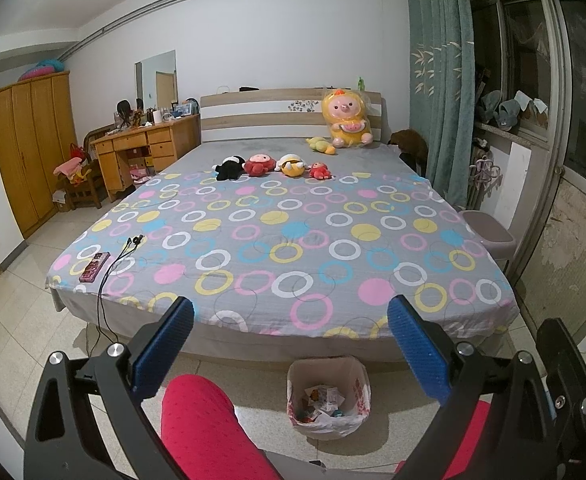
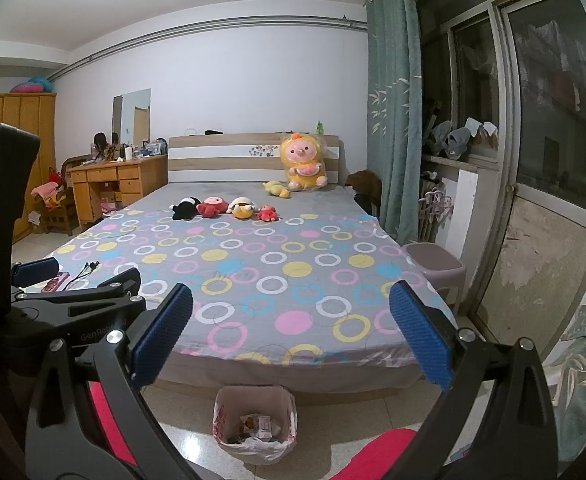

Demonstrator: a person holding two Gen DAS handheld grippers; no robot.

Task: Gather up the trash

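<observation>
Both the left gripper (image 1: pixel 291 344) and right gripper (image 2: pixel 291 336) are held wide open and empty, with the trash bin (image 1: pixel 329 396) seen on the floor at the bed's (image 1: pixel 277 240) foot, below and ahead, roughly centred between them, slightly nearer the left.

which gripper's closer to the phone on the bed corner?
Left. The left gripper hangs at the bed's near left corner, beside the phone. The right gripper sits further right, over the bed's foot above the bin. Both are open.
</observation>
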